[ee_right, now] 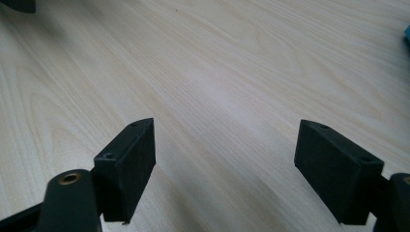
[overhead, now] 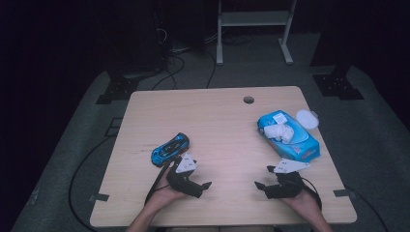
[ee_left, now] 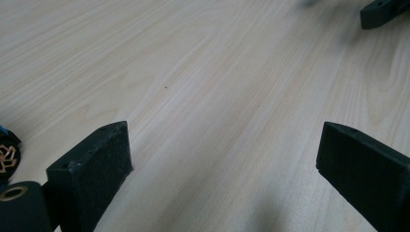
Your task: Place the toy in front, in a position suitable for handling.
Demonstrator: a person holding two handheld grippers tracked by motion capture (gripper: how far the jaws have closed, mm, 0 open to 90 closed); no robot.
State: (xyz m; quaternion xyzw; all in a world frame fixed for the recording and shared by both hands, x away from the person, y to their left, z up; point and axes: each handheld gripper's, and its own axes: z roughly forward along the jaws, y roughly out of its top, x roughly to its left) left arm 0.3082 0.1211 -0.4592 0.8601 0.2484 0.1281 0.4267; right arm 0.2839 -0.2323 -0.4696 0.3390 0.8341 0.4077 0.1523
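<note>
A blue toy car (overhead: 169,148) lies on the left part of the wooden table (overhead: 222,121). Just right of it and nearer the front edge, my left gripper (overhead: 200,176) rests low over the table, pointing toward the middle. In the left gripper view its jaws (ee_left: 225,154) stand wide apart over bare wood, with a sliver of the car (ee_left: 7,154) at the left edge. My right gripper (overhead: 263,177) sits near the front right and points left, facing the other one. Its jaws (ee_right: 225,154) are open too, with nothing between them.
A blue pack of wet wipes (overhead: 290,137) lies at the right, with a white wipe (overhead: 279,130) bunched out of its opening and a white lid (overhead: 307,119) beside it. A cable hole (overhead: 248,100) sits near the far edge. Dark floor and stands surround the table.
</note>
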